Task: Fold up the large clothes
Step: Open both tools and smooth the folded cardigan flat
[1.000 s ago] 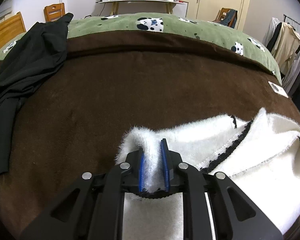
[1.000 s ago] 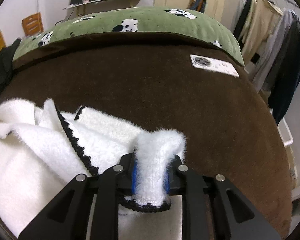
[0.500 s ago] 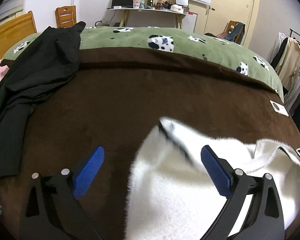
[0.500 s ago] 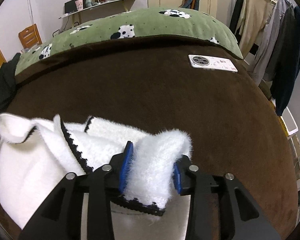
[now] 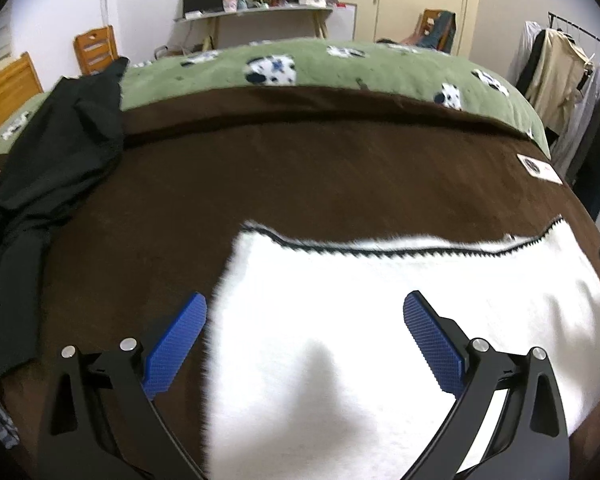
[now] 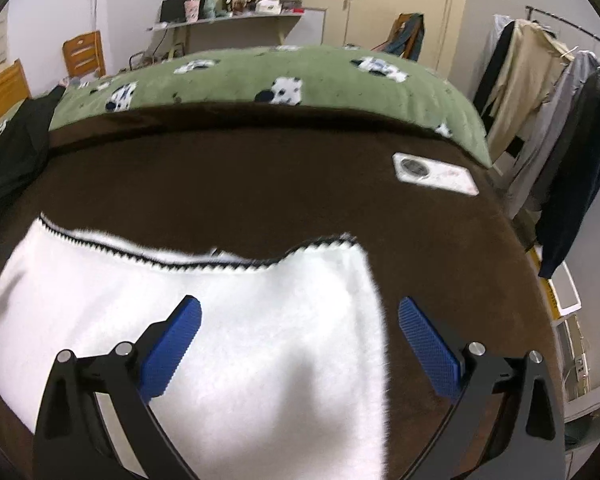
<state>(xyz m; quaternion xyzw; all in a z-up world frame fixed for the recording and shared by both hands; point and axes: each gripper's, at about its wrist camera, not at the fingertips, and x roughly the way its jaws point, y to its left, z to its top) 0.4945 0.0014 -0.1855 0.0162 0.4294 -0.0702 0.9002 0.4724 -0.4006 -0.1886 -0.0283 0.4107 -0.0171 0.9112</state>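
A fluffy white garment (image 5: 340, 360) with black scalloped trim (image 5: 380, 254) lies flat and folded on the brown blanket (image 5: 300, 168). My left gripper (image 5: 305, 300) hangs open just above the garment's left edge, blue pads wide apart and touching nothing. In the right wrist view the same garment (image 6: 260, 340) spreads below my right gripper (image 6: 299, 304). Its jaws are opening, and they stand wide over the garment's right edge with no cloth pressed between the pads.
A black garment (image 5: 52, 160) lies crumpled along the bed's left side. A white phone (image 6: 436, 174) rests on the blanket at the far right. A green cow-print cover (image 5: 340, 68) lies behind, and a rack of hanging clothes (image 6: 540, 100) stands to the right.
Both grippers let go of the white folds they pinched and opened wide, the left first. Both rose a little. The garment dropped and now lies flat.
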